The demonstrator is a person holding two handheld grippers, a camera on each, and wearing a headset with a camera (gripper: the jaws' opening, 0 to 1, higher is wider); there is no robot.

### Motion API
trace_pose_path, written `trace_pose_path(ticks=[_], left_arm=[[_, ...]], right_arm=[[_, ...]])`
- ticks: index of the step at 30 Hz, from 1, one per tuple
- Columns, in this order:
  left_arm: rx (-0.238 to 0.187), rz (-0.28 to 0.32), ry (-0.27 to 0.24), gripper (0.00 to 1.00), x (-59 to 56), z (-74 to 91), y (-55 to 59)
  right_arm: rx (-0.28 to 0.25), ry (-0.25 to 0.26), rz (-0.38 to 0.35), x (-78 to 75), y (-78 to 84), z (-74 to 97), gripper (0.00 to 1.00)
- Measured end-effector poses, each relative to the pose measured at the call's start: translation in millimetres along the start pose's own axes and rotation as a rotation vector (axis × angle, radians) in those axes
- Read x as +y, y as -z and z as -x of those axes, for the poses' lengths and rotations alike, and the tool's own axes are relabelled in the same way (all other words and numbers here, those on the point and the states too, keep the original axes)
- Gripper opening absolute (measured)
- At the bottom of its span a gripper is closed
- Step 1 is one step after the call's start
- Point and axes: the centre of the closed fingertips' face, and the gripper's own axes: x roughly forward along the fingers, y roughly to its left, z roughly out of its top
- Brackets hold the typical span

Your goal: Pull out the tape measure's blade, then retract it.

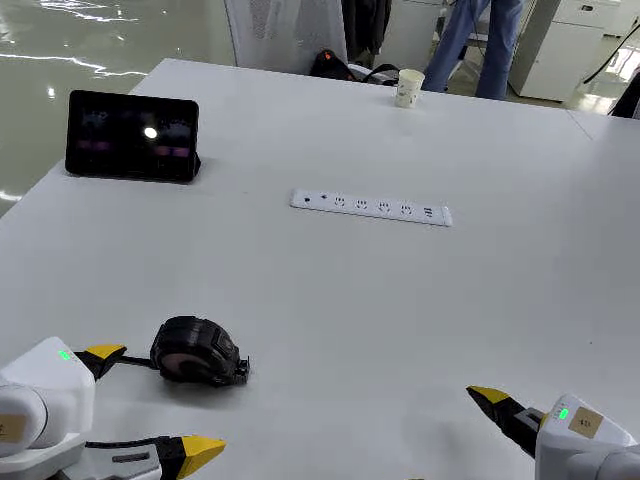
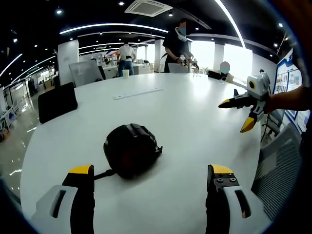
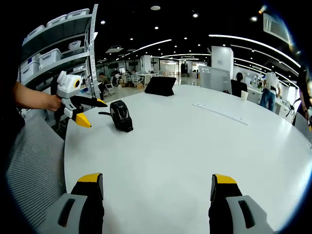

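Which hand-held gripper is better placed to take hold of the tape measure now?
Left: the left hand-held gripper is open right beside the tape measure; the right hand-held gripper, also open, sits well away across the table.

Lower left, a black tape measure (image 1: 197, 351) on a white table (image 1: 330, 290). The left gripper (image 1: 152, 400) and right gripper (image 3: 155, 179) are white, with black jaws tipped yellow. Upper left, a black tablet (image 1: 132, 135).

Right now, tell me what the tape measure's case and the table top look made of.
Tape measure: dull black case with barely any glare, likely plastic with a rubbery coat. Table: white and smooth with a soft, even sheen, probably laminate or painted board.
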Motion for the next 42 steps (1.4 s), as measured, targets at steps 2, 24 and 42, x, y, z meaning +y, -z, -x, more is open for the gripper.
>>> trace_pose_path(ticks=[2, 24, 42], left_arm=[[-0.006, -0.004, 0.004, 0.94, -0.8, 0.7, -1.0], [-0.044, 0.003, 0.019, 0.99, -13.9, 13.1, -4.7], [-0.047, -0.01, 0.034, 0.98, -15.3, 15.8, -5.1]], right_arm=[[-0.003, 0.004, -0.003, 1.0, -0.3, 2.5, 0.92], [-0.045, 0.042, -0.031, 5.6, -3.5, 11.9, 0.99], [-0.055, 0.036, -0.04, 8.1, -4.4, 13.3, 0.99]])
